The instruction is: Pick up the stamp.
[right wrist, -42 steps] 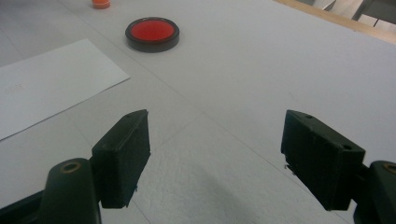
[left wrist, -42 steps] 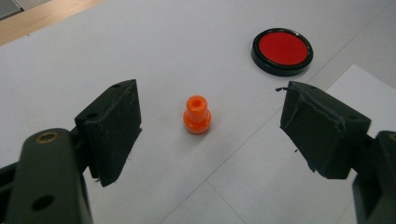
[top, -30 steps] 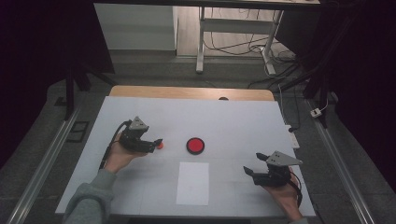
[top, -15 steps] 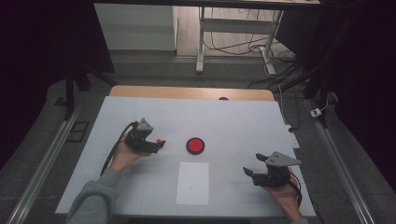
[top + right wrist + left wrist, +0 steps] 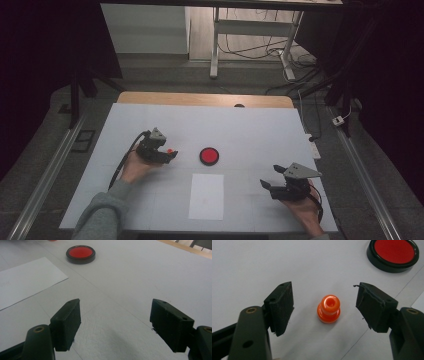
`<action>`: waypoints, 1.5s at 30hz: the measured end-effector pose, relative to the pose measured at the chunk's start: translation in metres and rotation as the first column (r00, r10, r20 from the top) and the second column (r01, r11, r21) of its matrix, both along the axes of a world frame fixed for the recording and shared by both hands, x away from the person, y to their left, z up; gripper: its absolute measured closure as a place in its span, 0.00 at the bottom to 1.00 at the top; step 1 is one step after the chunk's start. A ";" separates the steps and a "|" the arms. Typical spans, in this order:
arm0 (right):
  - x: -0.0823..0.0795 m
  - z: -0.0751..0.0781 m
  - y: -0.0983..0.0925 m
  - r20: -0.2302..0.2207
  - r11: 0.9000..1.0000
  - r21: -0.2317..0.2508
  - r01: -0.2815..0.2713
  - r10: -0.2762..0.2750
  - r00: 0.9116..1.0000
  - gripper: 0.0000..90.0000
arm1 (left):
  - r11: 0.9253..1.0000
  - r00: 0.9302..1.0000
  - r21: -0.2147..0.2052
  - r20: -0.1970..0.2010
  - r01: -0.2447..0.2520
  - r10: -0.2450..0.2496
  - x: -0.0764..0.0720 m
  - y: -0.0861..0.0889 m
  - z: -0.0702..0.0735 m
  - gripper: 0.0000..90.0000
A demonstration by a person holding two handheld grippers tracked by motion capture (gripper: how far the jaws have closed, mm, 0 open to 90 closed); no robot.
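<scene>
While left hand-held gripper (image 5: 325, 305) slides closer, jaws wide, gripping nothing, small orange peg (image 5: 328, 309) now stands between them on tabletop (image 5: 260, 130); pickup looks imminent. Right hand-held gripper (image 5: 115, 325) idle, agape, empty.

Between my left fingers (image 5: 282, 307) the gap is wide; the orange peg (image 5: 328, 309) stands upright in it, touching neither. The red disc (image 5: 393, 253) lies far right of it, apart. Bare surface (image 5: 140, 272) lies ahead of my right fingers (image 5: 66, 322); the paper sheet (image 5: 22, 280) lies left.
</scene>
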State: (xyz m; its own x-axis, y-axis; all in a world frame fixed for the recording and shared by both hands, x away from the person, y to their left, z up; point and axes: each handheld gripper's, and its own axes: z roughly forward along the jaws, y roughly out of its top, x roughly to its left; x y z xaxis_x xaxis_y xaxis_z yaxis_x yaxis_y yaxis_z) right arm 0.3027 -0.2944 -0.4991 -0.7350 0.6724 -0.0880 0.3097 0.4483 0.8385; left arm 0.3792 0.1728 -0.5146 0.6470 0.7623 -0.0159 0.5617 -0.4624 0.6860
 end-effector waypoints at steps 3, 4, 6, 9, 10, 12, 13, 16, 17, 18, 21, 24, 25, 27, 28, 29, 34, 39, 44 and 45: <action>0.000 0.000 0.000 -0.002 1.000 0.002 -0.001 0.001 1.000 0.27 | 1.000 1.000 0.001 -0.004 0.001 -0.001 0.000 0.000 -0.002 0.35; 0.000 -0.001 0.000 -0.003 1.000 0.000 -0.001 0.001 1.000 0.27 | 1.000 1.000 0.001 -0.004 0.002 -0.002 0.000 0.000 -0.002 0.37; 0.000 -0.001 0.000 -0.001 1.000 0.002 0.000 0.000 1.000 0.28 | 1.000 1.000 -0.001 -0.009 0.006 -0.006 0.001 0.000 -0.003 0.39; 0.000 -0.001 0.000 0.000 1.000 0.001 0.000 0.000 1.000 0.27 | 1.000 1.000 0.003 -0.015 0.013 -0.013 0.001 -0.001 -0.005 0.41; 0.000 -0.001 0.000 0.000 1.000 0.001 0.000 0.000 1.000 0.28 | 1.000 1.000 0.004 -0.017 0.016 -0.016 0.001 -0.001 -0.006 0.43; 0.000 -0.001 0.000 -0.001 1.000 0.000 0.002 -0.002 1.000 0.28 | 1.000 1.000 0.003 -0.019 0.018 -0.018 0.001 0.000 -0.006 0.46; 0.000 -0.001 0.000 -0.001 1.000 -0.001 0.003 -0.003 1.000 0.28 | 1.000 1.000 -0.001 -0.020 0.022 -0.022 0.001 0.000 -0.007 0.50; 0.001 -0.001 0.000 0.000 1.000 -0.002 0.004 -0.004 1.000 0.28 | 1.000 0.999 0.002 -0.023 0.028 -0.028 0.001 0.000 -0.007 0.55; 0.001 -0.001 0.000 0.000 1.000 -0.002 0.004 -0.004 1.000 0.28 | 1.000 0.999 0.006 -0.022 0.029 -0.029 0.001 0.000 -0.008 0.55; 0.000 -0.001 0.000 0.000 1.000 -0.003 0.004 -0.004 1.000 0.28 | 1.000 0.999 0.006 -0.021 0.029 -0.029 0.001 0.000 -0.008 0.58; 0.001 -0.001 0.000 0.000 1.000 -0.003 0.004 -0.004 1.000 0.28 | 0.999 0.999 -0.010 -0.024 0.034 -0.035 0.001 0.001 -0.008 0.63; 0.000 -0.001 0.000 0.000 1.000 -0.004 0.003 -0.003 1.000 0.28 | 0.999 0.999 -0.011 -0.025 0.043 -0.043 0.001 0.001 -0.008 0.67; 0.000 -0.001 0.000 0.000 1.000 -0.004 0.003 -0.003 1.000 0.28 | 0.999 0.999 -0.009 -0.025 0.044 -0.044 0.001 0.001 -0.008 0.67; 0.000 -0.001 0.000 0.001 1.000 -0.003 0.003 -0.003 1.000 0.28 | 0.999 0.998 -0.011 -0.027 0.048 -0.048 0.001 0.001 -0.008 0.69; 0.000 -0.001 0.000 0.002 1.000 -0.004 0.003 -0.003 1.000 0.28 | 0.999 0.998 -0.011 -0.026 0.051 -0.052 0.001 0.001 -0.009 0.71; 0.000 -0.001 0.000 0.002 1.000 -0.004 0.003 -0.003 1.000 0.28 | 0.998 0.998 -0.010 -0.025 0.054 -0.054 0.001 0.001 -0.009 0.71; 0.000 -0.001 -0.001 0.001 1.000 -0.001 0.003 -0.003 1.000 0.28 | 0.998 0.998 0.001 -0.023 0.058 -0.058 0.001 0.000 -0.009 0.77; 0.000 -0.001 -0.002 0.000 1.000 -0.002 0.005 -0.005 1.000 0.28 | 0.998 0.998 -0.006 -0.021 0.059 -0.059 0.001 0.000 -0.010 0.79; 0.000 -0.001 -0.002 0.001 1.000 -0.003 0.004 -0.004 1.000 0.28 | 0.998 0.998 -0.009 -0.022 0.059 -0.059 0.001 0.001 -0.010 0.80; 0.000 -0.001 -0.002 0.001 1.000 -0.003 0.003 -0.003 1.000 0.28 | 0.998 0.998 -0.009 -0.022 0.059 -0.059 0.001 0.001 -0.010 0.80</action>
